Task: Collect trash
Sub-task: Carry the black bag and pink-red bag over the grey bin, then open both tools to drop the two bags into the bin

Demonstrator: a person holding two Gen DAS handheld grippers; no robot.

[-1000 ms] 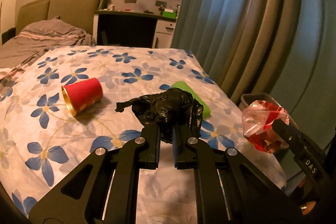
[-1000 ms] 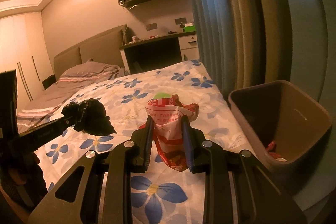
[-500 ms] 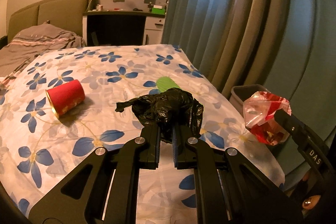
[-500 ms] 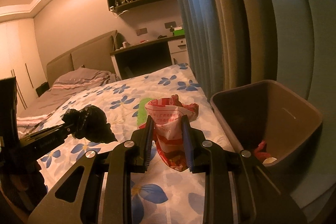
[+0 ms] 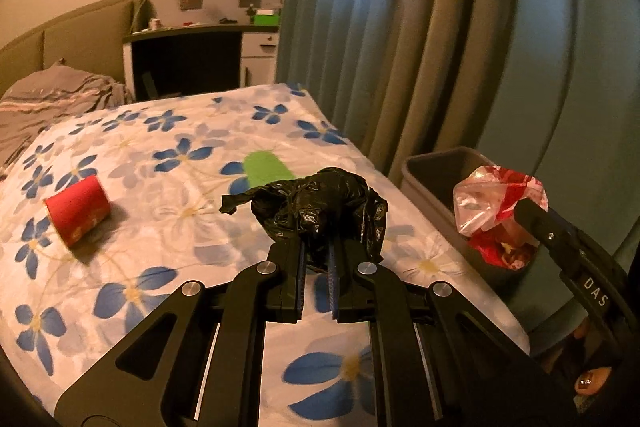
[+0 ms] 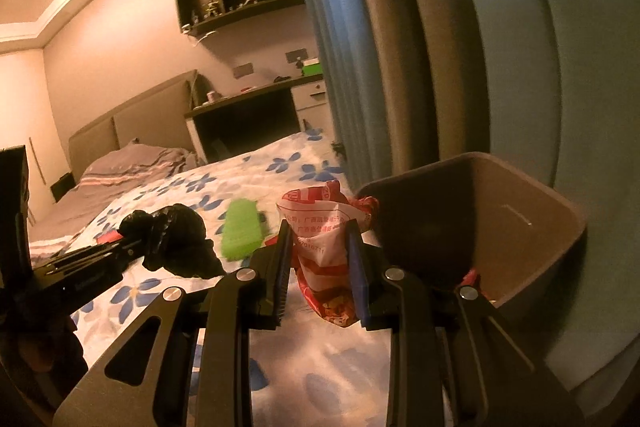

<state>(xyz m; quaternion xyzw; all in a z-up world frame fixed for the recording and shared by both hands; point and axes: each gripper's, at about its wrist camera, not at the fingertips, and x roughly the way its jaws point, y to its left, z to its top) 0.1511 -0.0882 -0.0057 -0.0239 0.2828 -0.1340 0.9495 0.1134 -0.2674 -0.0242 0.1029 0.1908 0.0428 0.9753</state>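
- Red paper cup (image 5: 78,213): lying on its side on the floral bedspread (image 5: 168,187), far left of my left view, mouth toward the camera; untouched, well apart from both tools.
- Green flat item (image 5: 266,167): lying on the bedspread past the black bag, long axis running away from me; I cannot tell what it is.
- Left tool (image 5: 318,259): jaws narrow, clamped on a crumpled black plastic bag (image 5: 320,205), which hangs over the bed, clear of the sheet as far as I can judge.
- Right tool (image 6: 320,247): jaws part-closed, pinching a red-and-white printed wrapper (image 6: 324,247), held upright between the pads.
- Trash bin (image 6: 520,227): on the floor off the bed's right edge, against the curtain (image 5: 400,27), mouth open toward me, some red scraps already inside.
- Key relation: the bin lies to the right of both tools. My right tool is the nearer; its wrapper sits just beside the rim, not yet over the opening. I judge the black bag has farther to travel rightward across the bed's edge.
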